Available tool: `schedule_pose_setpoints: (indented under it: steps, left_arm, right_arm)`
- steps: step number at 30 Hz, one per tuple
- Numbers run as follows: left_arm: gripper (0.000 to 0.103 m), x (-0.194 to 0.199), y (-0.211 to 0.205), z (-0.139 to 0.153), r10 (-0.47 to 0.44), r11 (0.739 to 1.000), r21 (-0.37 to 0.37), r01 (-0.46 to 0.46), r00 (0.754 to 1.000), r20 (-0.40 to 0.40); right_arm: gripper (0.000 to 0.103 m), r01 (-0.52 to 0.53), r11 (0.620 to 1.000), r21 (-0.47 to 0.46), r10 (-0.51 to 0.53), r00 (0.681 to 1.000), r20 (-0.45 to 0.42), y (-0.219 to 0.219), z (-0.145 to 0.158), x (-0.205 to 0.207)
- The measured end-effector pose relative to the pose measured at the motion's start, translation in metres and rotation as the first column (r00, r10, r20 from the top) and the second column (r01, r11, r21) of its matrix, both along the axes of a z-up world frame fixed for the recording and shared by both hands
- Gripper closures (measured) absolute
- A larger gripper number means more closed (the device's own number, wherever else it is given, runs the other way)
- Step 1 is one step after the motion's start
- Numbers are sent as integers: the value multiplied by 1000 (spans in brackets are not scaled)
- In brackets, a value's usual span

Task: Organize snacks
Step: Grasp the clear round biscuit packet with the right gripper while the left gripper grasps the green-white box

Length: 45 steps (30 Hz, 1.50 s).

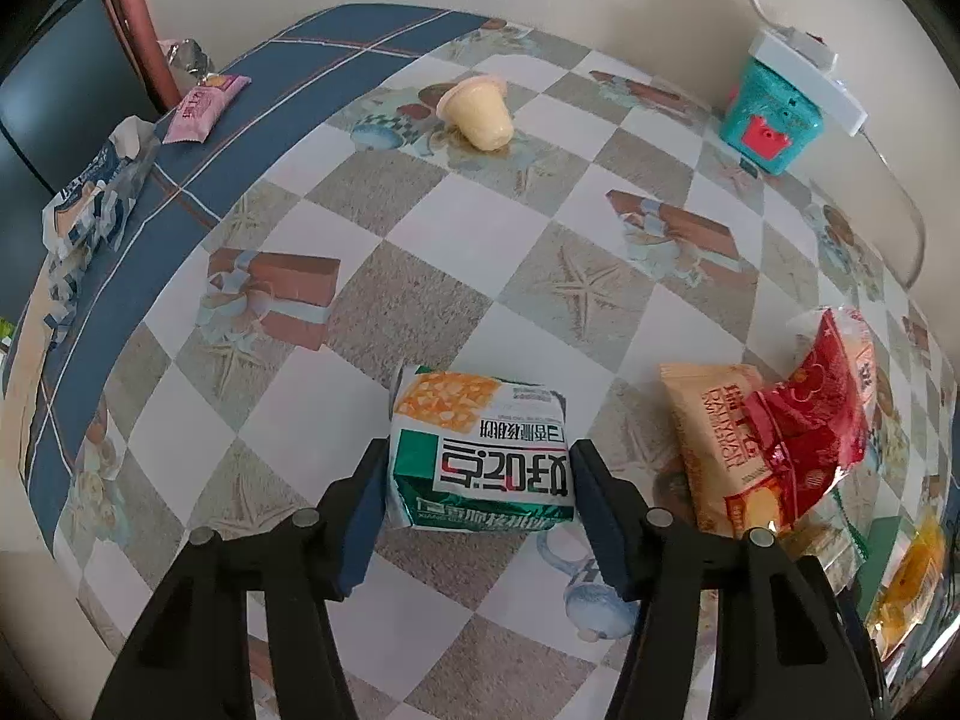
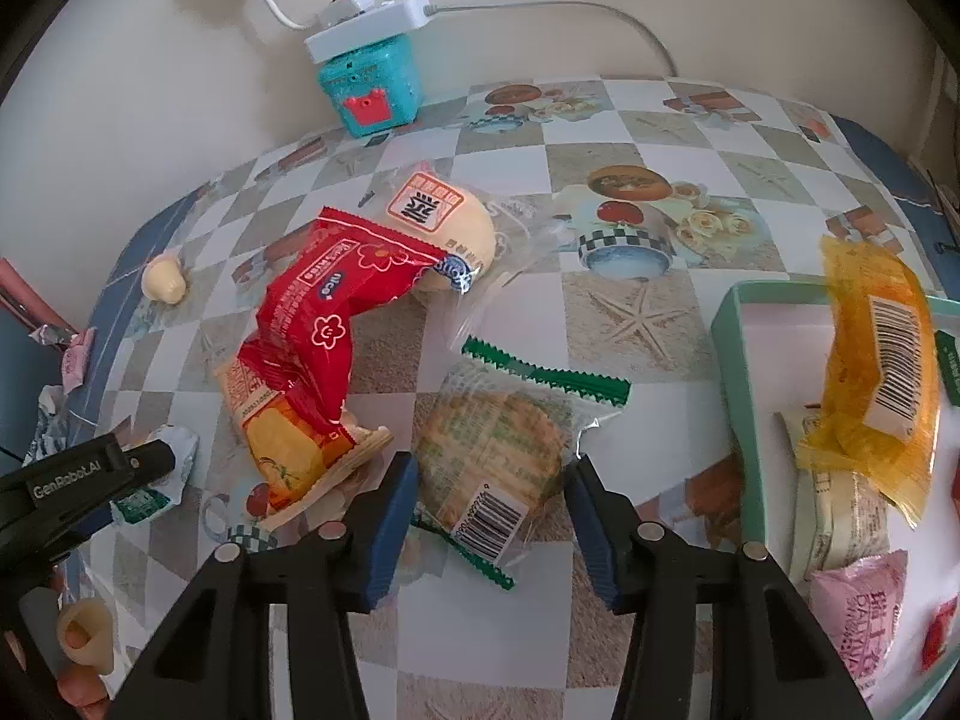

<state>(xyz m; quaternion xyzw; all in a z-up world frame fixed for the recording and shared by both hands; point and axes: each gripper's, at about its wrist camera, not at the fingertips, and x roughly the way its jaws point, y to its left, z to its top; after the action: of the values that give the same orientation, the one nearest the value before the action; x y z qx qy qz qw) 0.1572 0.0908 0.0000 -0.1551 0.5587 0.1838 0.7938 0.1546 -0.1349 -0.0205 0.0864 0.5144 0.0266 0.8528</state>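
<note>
Left gripper (image 1: 477, 468) straddles the green-and-white cracker pack (image 1: 480, 450); both blue pads sit flush against its sides, so I read it as clamped on the pack. Pack lies flat on the bench (image 1: 420, 300), label upside down to my camera, orange photo panel at its far end, foil crinkled at the near end.

Right gripper (image 2: 489, 480) brackets the clear-wrapped round cracker (image 2: 498, 444) with green zigzag seals and a barcode. Left pad touches the wrapper; right pad shows a sliver of gap, so I can't tell if it's actually gripping.

Room to move: open checkered cloth beyond and to the left of the green pack, nothing until the tipped-over yellow jelly cup (image 1: 477, 111) toward the far edge. Right of it, tight: orange snack bag (image 1: 714, 450) with a red wrapper (image 1: 804, 420) draped on top, just beside my right finger. The same pile, plus a round bun (image 2: 456, 222) in clear film, crowds the left of the round cracker in the right wrist view.

Mint tray (image 2: 735, 372) stands right of the right gripper, near its right finger, holding an orange pack (image 2: 876, 372), a cream one and a pink one (image 2: 864, 606).

Far edge against the wall: teal box (image 1: 774, 114) with a white power strip (image 1: 804, 69) on top. Blue-bordered left edge carries a pink packet (image 1: 204, 108) and crumpled wrappers (image 1: 90, 198).
</note>
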Motion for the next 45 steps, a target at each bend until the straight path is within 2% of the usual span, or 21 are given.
schedule_pose_setpoints:
  steps: [5,14,16,17,18,25,28,30,34,45]
  left_arm:
    - [44,-4,2,6,4,1000,2,-4,1000,10]
    - [44,-20,0,32,2,1000,21,-3,997,74]
    - [45,-23,0,38,1,1000,24,-3,996,88]
    - [45,-25,0,40,1,1000,25,-3,996,94]
    - [45,-27,0,44,0,1000,26,-3,995,104]
    - [45,-36,-2,57,-6,999,35,2,991,133]
    - [45,-36,-2,59,-2,999,33,-3,991,136]
    - [45,-36,-2,58,0,999,32,-5,991,135]
    - [44,-36,-2,56,0,1000,28,-4,992,130]
    - [44,-34,-2,48,1,1000,10,-3,994,109]
  right_arm:
    - [51,10,1000,18,-10,1000,16,-5,9,-7]
    - [52,8,1000,31,-9,1000,28,-8,22,-20]
    - [54,7,999,32,-8,999,34,-8,25,-24]
    - [63,7,1000,29,-8,999,39,-8,27,-26]
    - [68,7,1000,25,-9,999,44,-8,29,-28]
    - [67,-2,1000,26,1,1000,31,-9,27,-30]
    - [60,-9,998,55,7,1000,20,-11,24,-28]
    - [33,-12,998,62,12,1000,13,-11,22,-28]
    - [32,-33,997,67,33,999,-5,-5,17,-27]
    - [33,-68,997,-44,66,996,-58,18,-8,-25]
